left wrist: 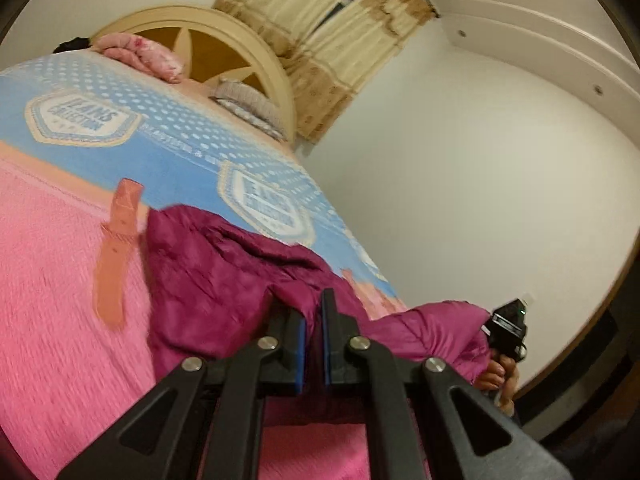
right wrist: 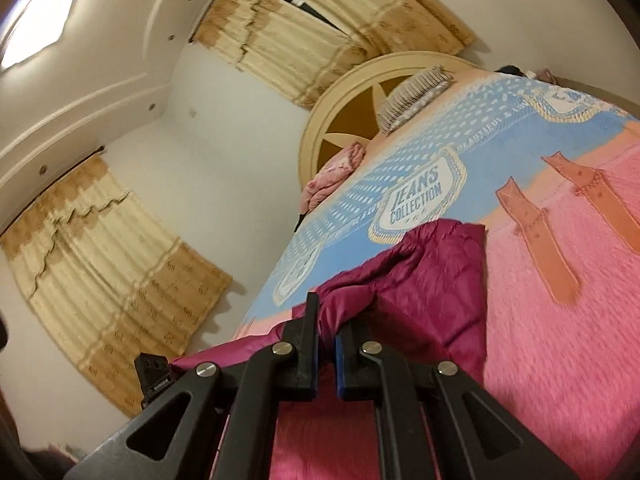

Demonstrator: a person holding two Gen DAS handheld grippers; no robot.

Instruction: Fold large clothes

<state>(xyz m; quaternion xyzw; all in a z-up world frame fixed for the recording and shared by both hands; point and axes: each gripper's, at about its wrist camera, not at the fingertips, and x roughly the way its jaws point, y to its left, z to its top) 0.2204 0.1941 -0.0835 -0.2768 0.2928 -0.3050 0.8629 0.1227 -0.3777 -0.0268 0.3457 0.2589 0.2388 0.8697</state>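
A maroon quilted garment (left wrist: 224, 276) lies crumpled on the pink and blue bedspread (left wrist: 52, 280). My left gripper (left wrist: 314, 312) is shut on a fold of its near edge and lifts it. In the right wrist view the same garment (right wrist: 432, 272) stretches away over the bed. My right gripper (right wrist: 326, 320) is shut on another part of the near edge. The right gripper's body and the hand holding it show at the lower right of the left wrist view (left wrist: 506, 332). The left gripper's body shows at the lower left of the right wrist view (right wrist: 154, 376).
The bedspread (right wrist: 560, 360) carries "Jeans Collection" badges. A folded pink cloth (left wrist: 144, 56) and a grey pillow (left wrist: 252, 108) lie by the round cream headboard (left wrist: 224, 32). Yellow curtains (right wrist: 108, 264) hang on the white walls. The bed's side edges lie near both grippers.
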